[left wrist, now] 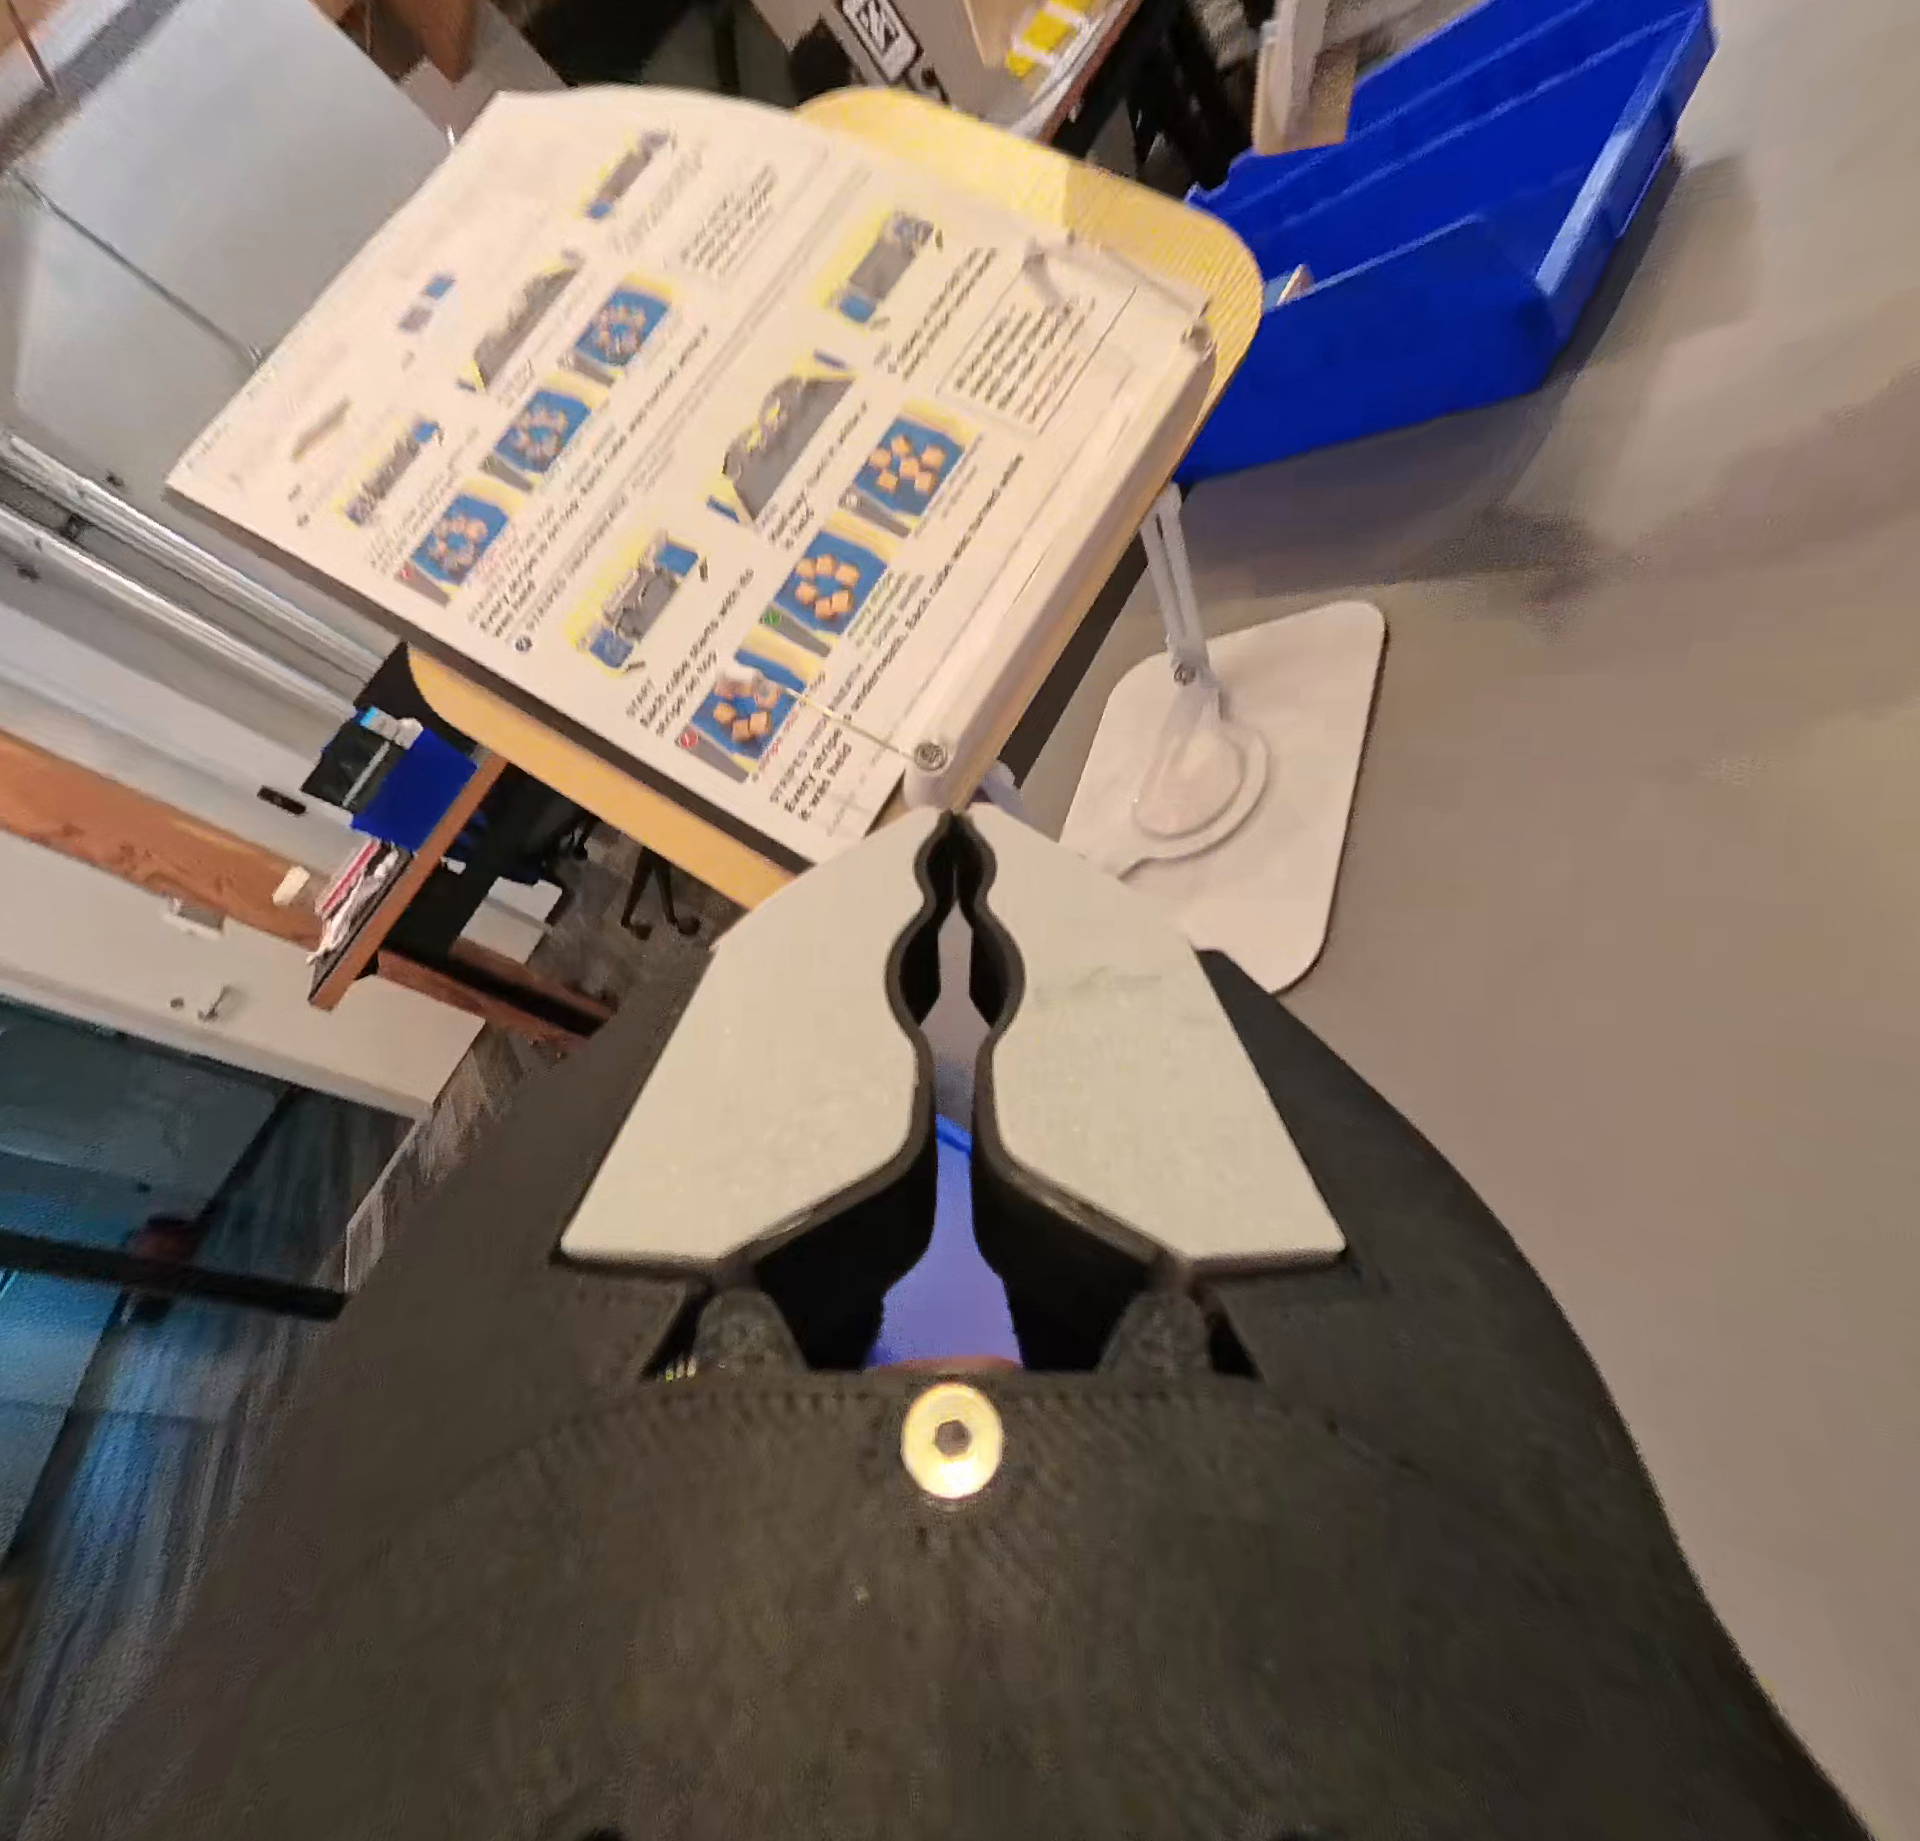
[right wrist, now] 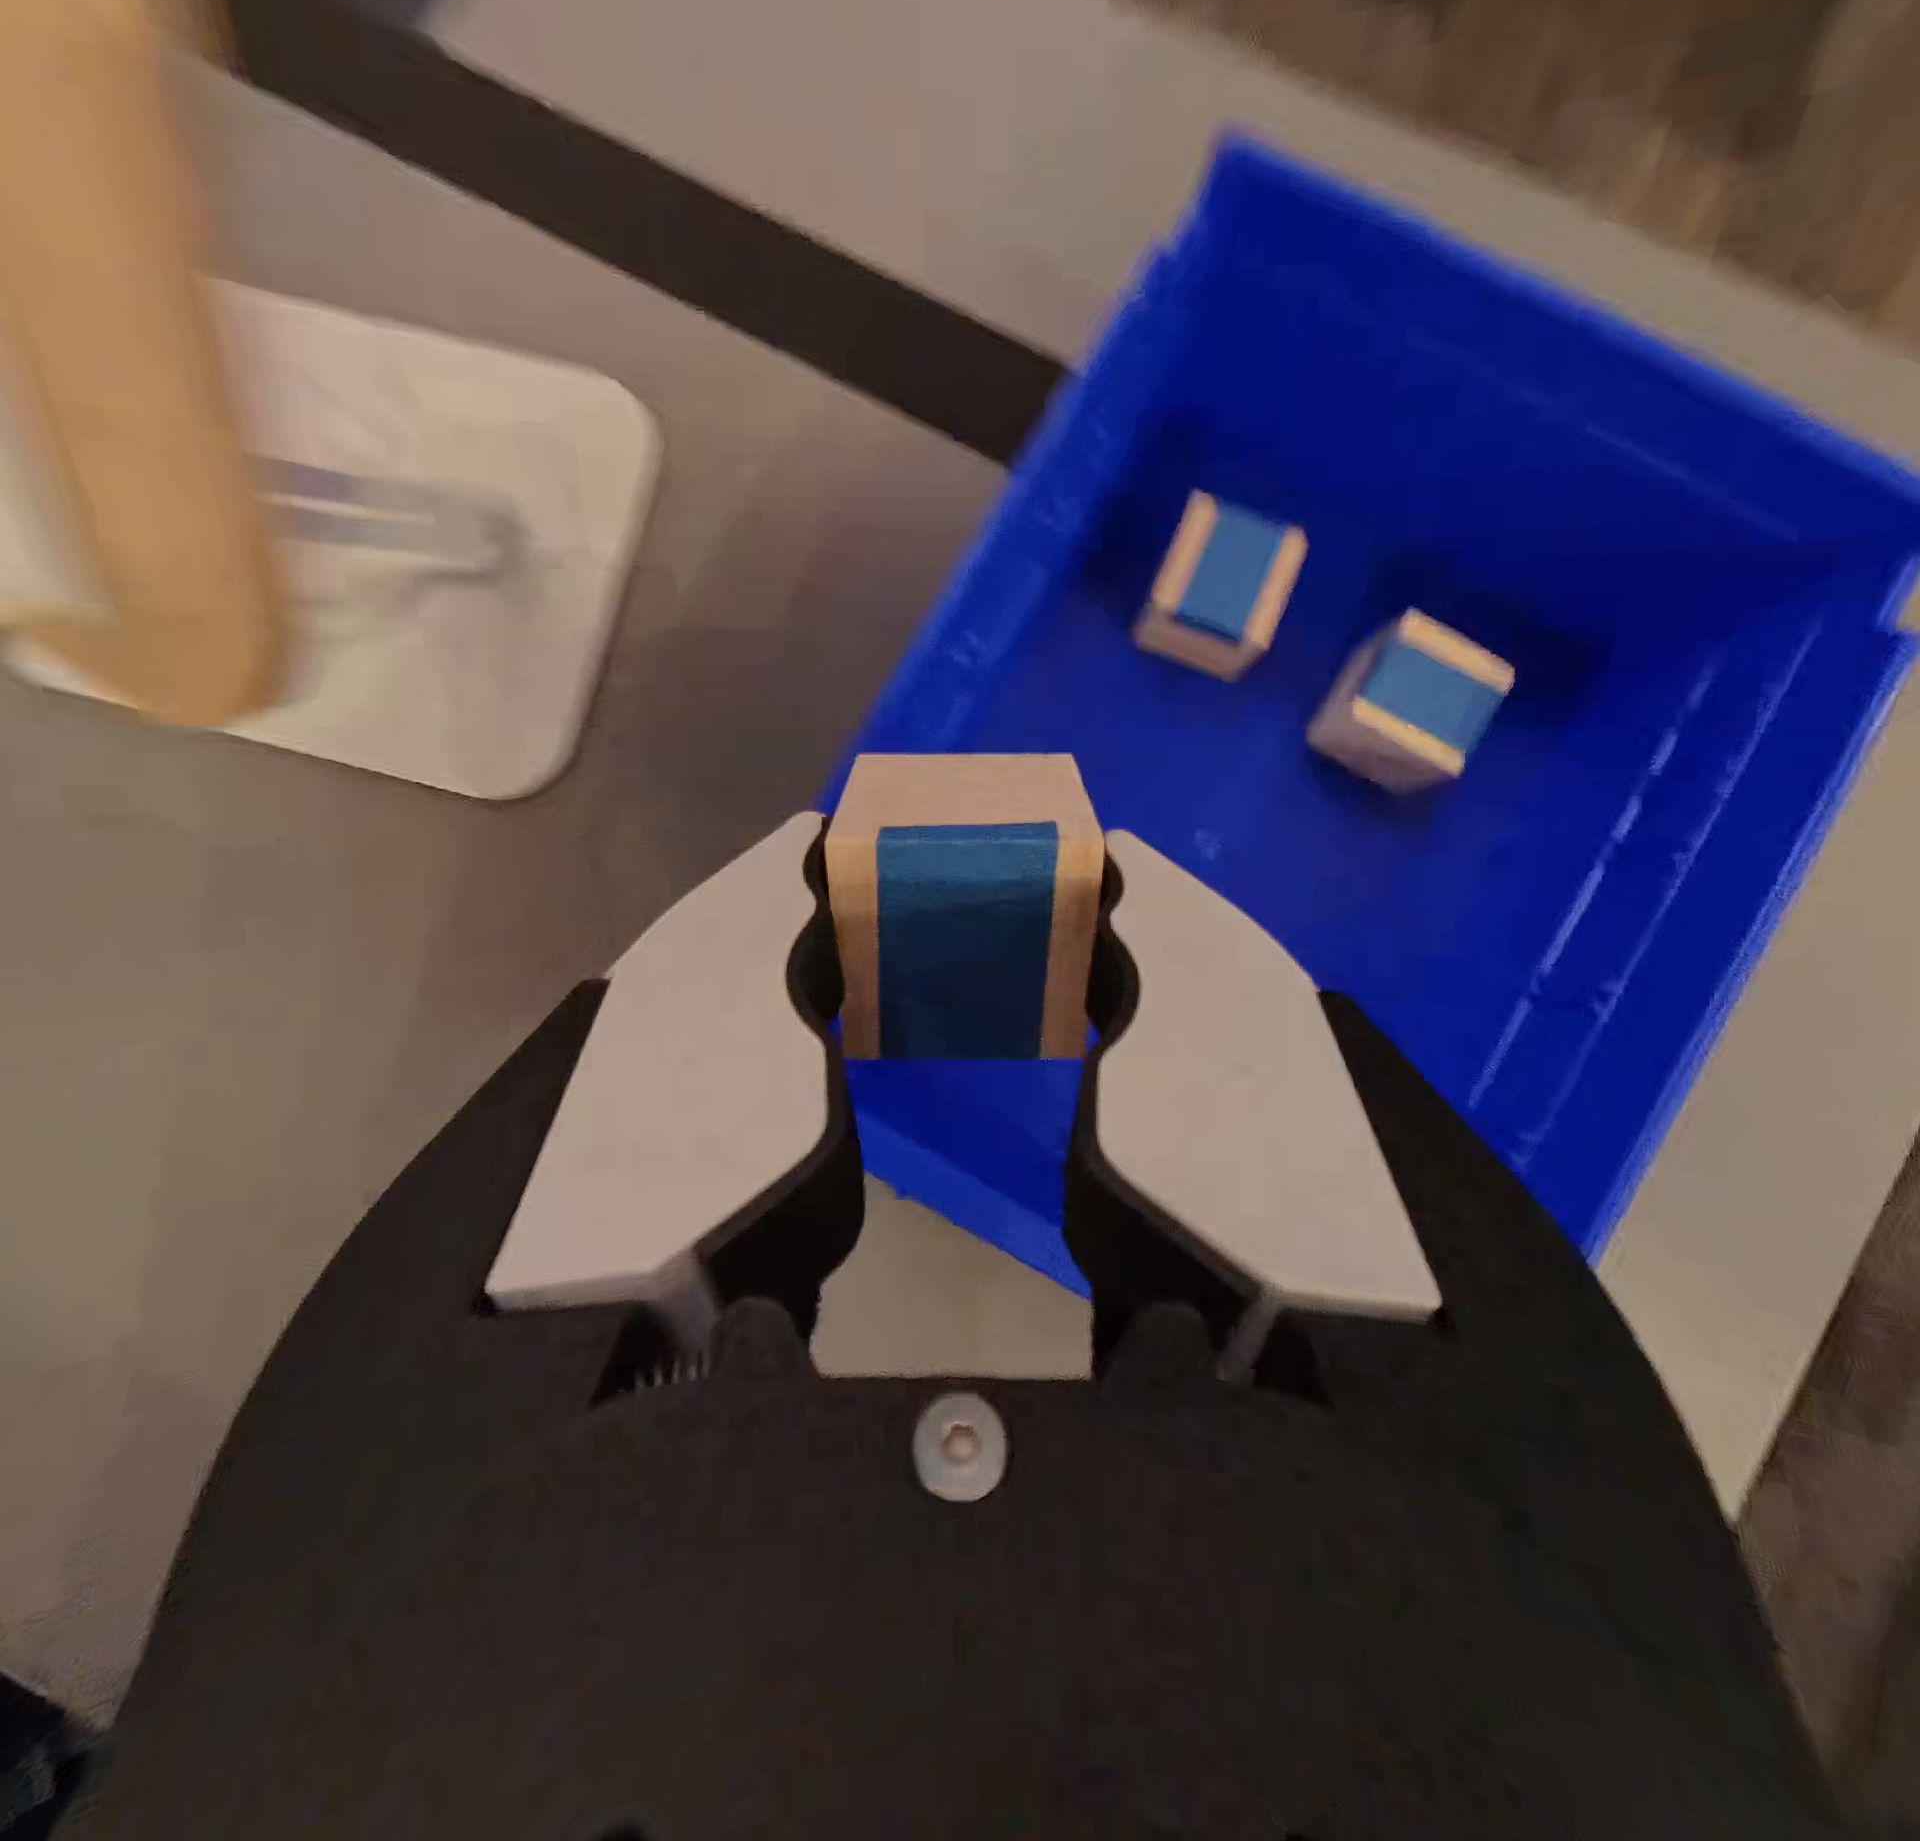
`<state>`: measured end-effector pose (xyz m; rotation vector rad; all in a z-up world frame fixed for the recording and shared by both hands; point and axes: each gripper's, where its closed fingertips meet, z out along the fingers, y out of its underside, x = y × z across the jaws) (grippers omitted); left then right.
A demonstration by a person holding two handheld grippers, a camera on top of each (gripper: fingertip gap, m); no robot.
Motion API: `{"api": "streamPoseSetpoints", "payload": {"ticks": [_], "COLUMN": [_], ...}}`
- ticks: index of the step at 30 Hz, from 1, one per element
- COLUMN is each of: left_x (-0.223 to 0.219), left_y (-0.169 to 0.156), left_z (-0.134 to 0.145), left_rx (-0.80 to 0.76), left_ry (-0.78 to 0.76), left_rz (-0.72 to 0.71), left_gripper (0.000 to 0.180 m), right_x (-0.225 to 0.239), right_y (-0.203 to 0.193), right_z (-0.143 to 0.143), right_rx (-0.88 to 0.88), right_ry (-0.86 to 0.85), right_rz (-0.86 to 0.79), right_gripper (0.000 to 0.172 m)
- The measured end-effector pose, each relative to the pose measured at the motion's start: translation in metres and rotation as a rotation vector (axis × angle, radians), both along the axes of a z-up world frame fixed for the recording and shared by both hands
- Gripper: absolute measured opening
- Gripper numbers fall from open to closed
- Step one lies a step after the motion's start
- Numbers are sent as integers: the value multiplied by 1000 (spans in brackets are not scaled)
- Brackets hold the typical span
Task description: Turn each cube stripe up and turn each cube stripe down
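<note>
Right gripper [right wrist: 964, 944] clamps a wooden cube [right wrist: 961, 918], pads pressed on both sides, blue stripe facing the camera. Held cube hangs over the near-left rim of the blue bin [right wrist: 1351, 960]. Two more cubes, [right wrist: 1221, 586] and [right wrist: 1408, 700], sit on the bin floor, stripes up. Left gripper [left wrist: 951, 835] clenched, nothing between its fingertips, pointed at an instruction sheet [left wrist: 665, 441] on a white stand [left wrist: 1226, 773] left of the bin.
</note>
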<state>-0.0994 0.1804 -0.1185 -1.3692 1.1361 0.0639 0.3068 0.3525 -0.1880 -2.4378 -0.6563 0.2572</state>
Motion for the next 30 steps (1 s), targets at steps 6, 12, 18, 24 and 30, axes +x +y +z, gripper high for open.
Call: {"api": "streamPoseSetpoints", "payload": {"ticks": [6, 12, 18, 24, 30], "left_x": [-4, -18, -50, -112, -161], "left_y": [8, 15, 37, 92, 145], "left_z": [-15, -26, -32, -38, -91], "left_rx": [-27, -71, -106, -137, -402], "left_ry": [86, 99, 110, 228, 412], "left_rz": [46, 76, 159, 261, 264], "left_gripper": [0, 0, 15, 42, 56], "right_x": [17, 25, 35, 21, -11], "right_y": [37, 59, 63, 32, -6], "right_z": [-97, -141, -106, -42, -22], "right_rx": [-221, -295, -185, -18, 55], "right_ry": [-195, -295, -259, -165, -90], "right_rz": [-19, -96, -165, -83, 22], "right_gripper": [46, 46, 79, 64, 59]}}
